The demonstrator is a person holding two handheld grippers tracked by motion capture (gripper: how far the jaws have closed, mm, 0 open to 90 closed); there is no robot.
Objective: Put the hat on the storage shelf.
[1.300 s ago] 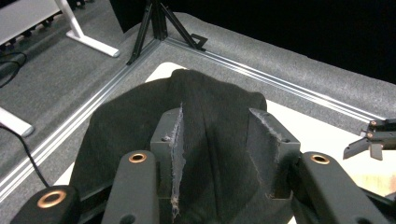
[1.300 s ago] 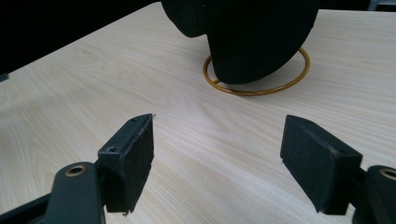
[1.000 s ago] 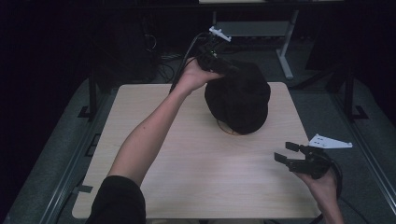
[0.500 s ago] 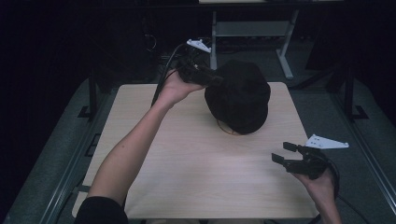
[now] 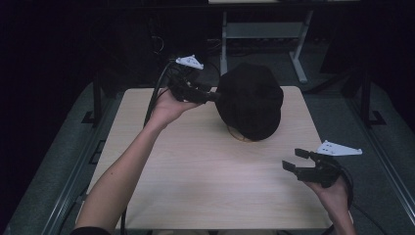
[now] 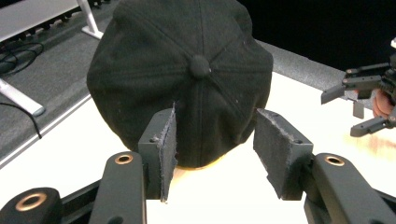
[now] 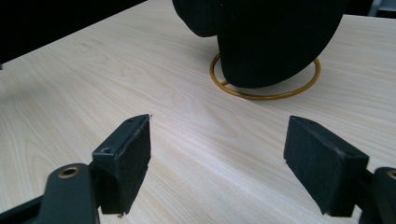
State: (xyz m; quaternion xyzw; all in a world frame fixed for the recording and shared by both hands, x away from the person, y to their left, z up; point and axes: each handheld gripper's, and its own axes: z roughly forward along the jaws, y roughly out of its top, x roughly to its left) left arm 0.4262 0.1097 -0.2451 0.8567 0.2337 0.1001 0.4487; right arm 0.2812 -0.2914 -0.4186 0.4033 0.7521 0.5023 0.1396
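**Approaching the cap with parted jaws: risks and recent changes**

Reaching in from the far left part of the desk, the left gripper (image 5: 211,96) stands at the side of the black fabric baseball cap with a top button (image 5: 250,100). The cap sits on a stand with a gold-coloured wire ring base (image 7: 265,78) near the far edge of the light wooden desk (image 5: 195,166), slightly right of centre. In the left gripper view the two pads (image 6: 169,140) stand part-way open, apart from the cloth, with nothing gripped.

Hazards, as judged:
- Closing here may pinch only a thin fold of crown fabric; the cap could slip free when lifted.
- Pushing sideways against the crown may tip the stand or slide its ring across the desk.

The right gripper (image 5: 298,162) hovers over the near right corner, jaws wide and empty, well apart from the cap.

Changes from the earlier frames: the left hand (image 5: 169,105) has moved away from the cap's far-left side toward the left, and its jaws have just been opening, with nothing between them. The cap and the right gripper keep their places.
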